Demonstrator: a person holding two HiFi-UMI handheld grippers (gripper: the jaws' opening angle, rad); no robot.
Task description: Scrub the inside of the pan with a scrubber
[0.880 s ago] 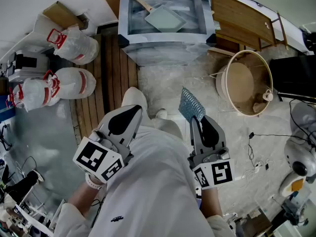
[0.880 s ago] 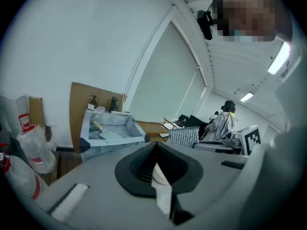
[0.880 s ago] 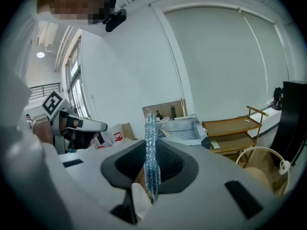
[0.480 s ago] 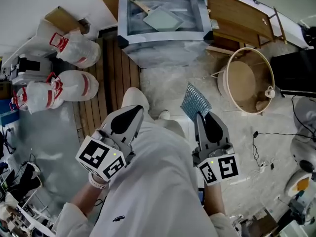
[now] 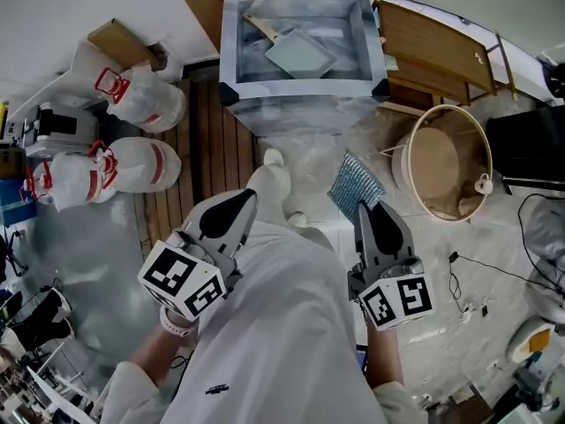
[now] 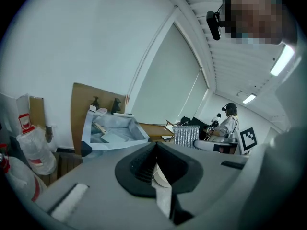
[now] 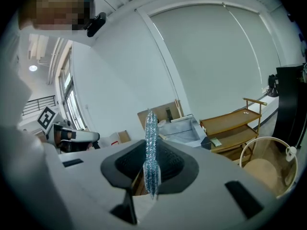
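Currently, the right tool (image 5: 364, 210) is clamped on the scrubber (image 5: 355, 184), which stands edge-on between its jaws. The left tool (image 5: 241, 200) has its jaws together with nothing gripped. Both are close to the person's torso, well apart from the pan (image 5: 300, 53), which lies inside the basin (image 5: 228, 51) ahead.

bright even indoor light, ceiling strip lights glaring, fisheye gripper views with dark vignetted corners, mosaic patches

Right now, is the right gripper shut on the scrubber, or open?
Shut on it. The scrubber stands edge-on, pinched between the fingers of the right gripper.
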